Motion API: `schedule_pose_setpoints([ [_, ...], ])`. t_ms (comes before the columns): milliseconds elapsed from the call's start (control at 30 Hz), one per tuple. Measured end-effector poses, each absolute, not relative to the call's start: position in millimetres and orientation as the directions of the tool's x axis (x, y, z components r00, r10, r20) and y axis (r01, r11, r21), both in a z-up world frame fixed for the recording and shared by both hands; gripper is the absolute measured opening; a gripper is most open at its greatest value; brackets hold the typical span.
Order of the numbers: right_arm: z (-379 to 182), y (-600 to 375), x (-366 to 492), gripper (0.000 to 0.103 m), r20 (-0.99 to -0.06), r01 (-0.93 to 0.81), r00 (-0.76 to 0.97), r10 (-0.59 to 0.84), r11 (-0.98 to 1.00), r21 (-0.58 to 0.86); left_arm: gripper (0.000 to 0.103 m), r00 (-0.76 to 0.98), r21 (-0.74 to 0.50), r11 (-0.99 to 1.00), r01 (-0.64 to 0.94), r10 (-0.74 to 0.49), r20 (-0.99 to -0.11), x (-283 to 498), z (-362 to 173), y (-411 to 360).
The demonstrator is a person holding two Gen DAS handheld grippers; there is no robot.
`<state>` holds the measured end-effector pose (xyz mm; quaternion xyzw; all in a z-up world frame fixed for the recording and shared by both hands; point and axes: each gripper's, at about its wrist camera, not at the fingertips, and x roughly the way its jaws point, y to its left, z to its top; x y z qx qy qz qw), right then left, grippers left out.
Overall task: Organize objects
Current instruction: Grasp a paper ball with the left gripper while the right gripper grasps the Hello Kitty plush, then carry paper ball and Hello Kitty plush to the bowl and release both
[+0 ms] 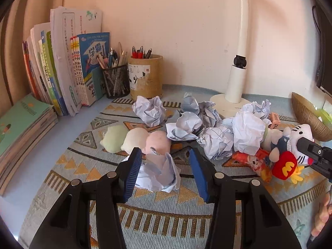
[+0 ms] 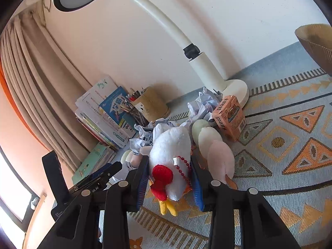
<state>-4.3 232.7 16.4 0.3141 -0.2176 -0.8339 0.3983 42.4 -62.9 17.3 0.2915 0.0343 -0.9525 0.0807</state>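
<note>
Left gripper [image 1: 165, 169] spread wide around a crumpled paper ball [image 1: 158, 172], ready to clear it; right gripper [image 2: 169, 183] clamps the white plush chicken [image 2: 173, 155] between its pads for relocation

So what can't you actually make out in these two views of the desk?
- Woven bowl: its inside is turned away in the left wrist view and cut by the edge in the right.
- White plush toy: the right gripper covers its sides, so contact is unclear.
- Orange box: print too small to read.
</note>
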Motion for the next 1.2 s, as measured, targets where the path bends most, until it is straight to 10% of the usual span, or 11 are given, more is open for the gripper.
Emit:
schedule_pose_setpoints([
  [133,17.2,231.3,-1.5,0.037,-0.354,0.536,-0.480,-0.803,-0.588,0.606,0.058,-0.825,-0.030,-0.978,0.204,-0.156,-0.543,47.7,18.7,-65.3],
  [200,18.1,229.0,-0.2,0.037,-0.360,0.543,-0.477,-0.802,-0.591,0.596,0.103,-0.814,-0.009,-0.973,0.231,-0.188,-0.550,46.4,18.2,-64.5],
  [367,20.3,222.3,4.2,0.037,-0.374,0.566,-0.470,-0.800,-0.598,0.567,0.102,-0.742,0.055,-0.967,0.249,-0.227,-0.631,27.4,6.6,-60.4],
  [433,20.5,220.2,5.4,0.037,-0.382,0.572,-0.465,-0.799,-0.600,0.560,0.089,-0.692,0.043,-0.966,0.255,-0.213,-0.690,16.4,-2.9,-66.9],
  [467,20.7,219.9,5.9,0.037,-0.384,0.572,-0.465,-0.798,-0.602,0.557,0.040,-0.691,0.000,-0.968,0.253,-0.180,-0.700,16.3,-4.7,-73.1],
  [1200,50.3,264.5,-13.8,0.037,-0.307,0.492,-0.545,-0.780,-0.594,0.636,0.042,-0.815,-0.131,-0.976,0.176,-0.070,-0.575,29.6,32.4,-48.9],
])
